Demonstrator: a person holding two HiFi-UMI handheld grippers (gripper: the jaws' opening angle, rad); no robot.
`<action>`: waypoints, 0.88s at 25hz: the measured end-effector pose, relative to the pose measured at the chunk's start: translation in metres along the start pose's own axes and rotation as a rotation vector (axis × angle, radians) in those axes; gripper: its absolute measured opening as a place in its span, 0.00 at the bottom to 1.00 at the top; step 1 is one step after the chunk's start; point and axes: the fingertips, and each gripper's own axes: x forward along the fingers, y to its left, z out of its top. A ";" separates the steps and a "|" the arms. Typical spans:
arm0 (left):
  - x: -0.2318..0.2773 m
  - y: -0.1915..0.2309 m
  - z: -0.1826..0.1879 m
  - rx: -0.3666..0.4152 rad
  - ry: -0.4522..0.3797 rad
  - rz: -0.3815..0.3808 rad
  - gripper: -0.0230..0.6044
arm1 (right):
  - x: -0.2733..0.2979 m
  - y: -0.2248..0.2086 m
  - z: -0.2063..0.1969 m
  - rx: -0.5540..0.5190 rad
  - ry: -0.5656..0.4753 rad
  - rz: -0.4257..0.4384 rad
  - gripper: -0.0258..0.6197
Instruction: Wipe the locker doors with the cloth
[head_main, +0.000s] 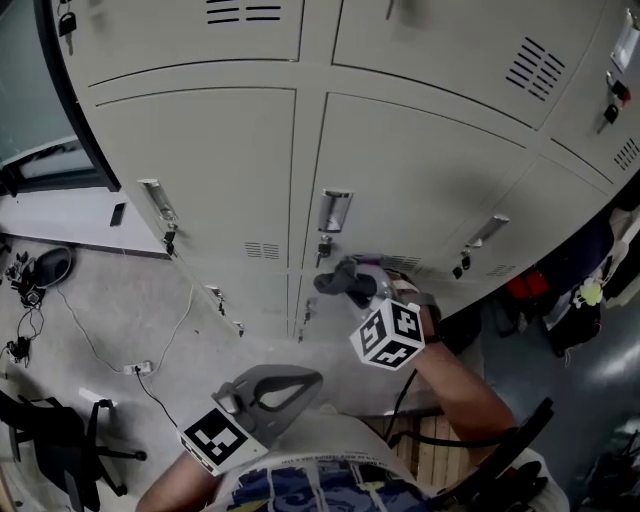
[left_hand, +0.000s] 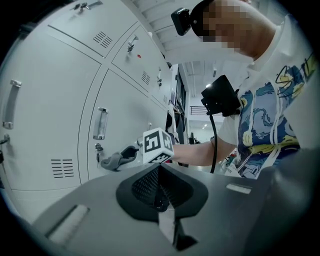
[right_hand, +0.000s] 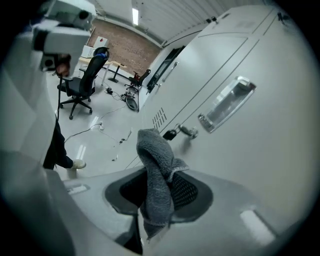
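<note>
Seeing, in the head view, the grey cloth (head_main: 347, 279) clamped in the right tongs (head_main: 338, 284), raised just under the handle (head_main: 334, 211) of the middle locker door (head_main: 420, 170), with the left tongs (head_main: 295, 385) low by the body and well apart from the lockers

In the left gripper view: left tongs (left_hand: 160, 200) pressed together on nothing, cloth (left_hand: 112, 161) ahead and to the left, near the door

In the right gripper view: cloth (right_hand: 157, 180) bunched upright between the clenched right tongs (right_hand: 156, 215), locker door (right_hand: 265, 160) lying up and to the right, close, contact impossible to tell

Probably calls for pushing the cloth forward onto the panel with the right arm, clearly the nearer one
</note>
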 end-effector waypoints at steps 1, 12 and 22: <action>0.000 0.000 0.000 0.000 -0.003 -0.004 0.04 | -0.013 -0.008 0.007 -0.006 -0.007 -0.008 0.21; -0.002 -0.001 0.008 0.024 -0.025 -0.045 0.04 | -0.147 -0.122 0.133 -0.135 -0.203 -0.305 0.21; -0.011 0.004 0.010 0.030 -0.027 -0.028 0.04 | -0.170 -0.178 0.196 -0.222 -0.272 -0.482 0.21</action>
